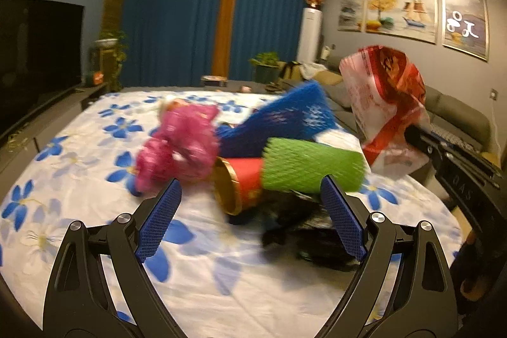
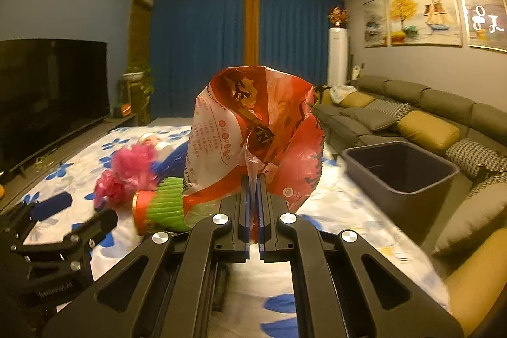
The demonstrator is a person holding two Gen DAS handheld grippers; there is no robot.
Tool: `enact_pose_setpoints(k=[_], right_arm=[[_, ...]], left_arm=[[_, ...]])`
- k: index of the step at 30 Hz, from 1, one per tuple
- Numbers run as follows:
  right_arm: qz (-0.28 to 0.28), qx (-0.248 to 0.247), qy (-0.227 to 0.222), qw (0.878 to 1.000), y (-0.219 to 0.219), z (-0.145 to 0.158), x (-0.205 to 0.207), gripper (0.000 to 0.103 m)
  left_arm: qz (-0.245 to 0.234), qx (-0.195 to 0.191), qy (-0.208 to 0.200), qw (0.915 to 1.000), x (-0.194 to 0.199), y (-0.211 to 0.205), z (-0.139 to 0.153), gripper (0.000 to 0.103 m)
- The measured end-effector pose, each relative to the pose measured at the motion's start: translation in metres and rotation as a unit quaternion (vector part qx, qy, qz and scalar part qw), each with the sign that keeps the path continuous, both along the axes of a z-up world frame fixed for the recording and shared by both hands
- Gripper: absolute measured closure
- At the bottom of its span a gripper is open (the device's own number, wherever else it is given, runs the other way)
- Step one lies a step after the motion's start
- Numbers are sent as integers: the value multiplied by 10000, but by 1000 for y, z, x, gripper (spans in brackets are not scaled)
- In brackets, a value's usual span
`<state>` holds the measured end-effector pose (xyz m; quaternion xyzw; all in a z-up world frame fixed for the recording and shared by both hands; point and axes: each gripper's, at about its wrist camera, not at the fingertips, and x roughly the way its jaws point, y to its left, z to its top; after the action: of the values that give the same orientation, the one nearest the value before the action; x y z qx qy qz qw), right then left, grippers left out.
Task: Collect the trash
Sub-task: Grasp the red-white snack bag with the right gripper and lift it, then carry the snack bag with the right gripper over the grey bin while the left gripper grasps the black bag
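Cloth (image 1: pixel 95 195) with blue flowers is covering the tabletop; right tool (image 2: pixel 253 195) is pinching a crumpled red wrapper (image 2: pixel 253 129), left tool (image 1: pixel 250 195) gaping, empty.

1. The right gripper (image 2: pixel 253 179), at six o'clock, pinches a crumpled red-and-white plastic bag (image 2: pixel 253 129).
2. A dark bin (image 2: pixel 402 179) sits at three o'clock.
3. A green foam net (image 2: pixel 166 206) lies at nine o'clock.

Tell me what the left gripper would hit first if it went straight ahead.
Probably the red paper cup with the gold rim, lying sideways between the open left gripper's fingers; blur makes depth uncertain.
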<state>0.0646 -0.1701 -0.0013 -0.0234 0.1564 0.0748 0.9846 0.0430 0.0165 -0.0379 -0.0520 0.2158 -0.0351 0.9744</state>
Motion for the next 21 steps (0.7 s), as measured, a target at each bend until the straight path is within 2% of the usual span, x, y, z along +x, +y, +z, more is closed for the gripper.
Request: enact_pose_setpoints(k=[5,8,10,12,13,15,18,21], right_arm=[[-221,113,-2,9997,-21,0,-4,98],[-274,141,5,9995,-27,-1,-5,98],[-283,158,15,9995,-30,-1,-6,98],[-289,185,29,9994,-36,-2,-8,98],[-292,193,39,9994,-35,-2,-7,98],[-300,220,62,9993,-39,-3,-7,98],[-320,241,102,9991,-40,-4,-5,98],[-347,285,121,9989,-43,-4,-5,98]], left_arm=[[-358,123,188,9991,6,-28,-10,16],[-552,171,415,9975,17,-40,-18,24],[-639,124,591,9961,23,-42,-23,36],[-744,56,840,9937,31,-43,-30,55],[-768,38,900,9930,33,-43,-32,60],[-839,25,976,9917,36,-44,-35,84],[-918,-110,946,9912,33,-45,-34,102],[-1035,-176,823,9911,27,-46,-27,103]])
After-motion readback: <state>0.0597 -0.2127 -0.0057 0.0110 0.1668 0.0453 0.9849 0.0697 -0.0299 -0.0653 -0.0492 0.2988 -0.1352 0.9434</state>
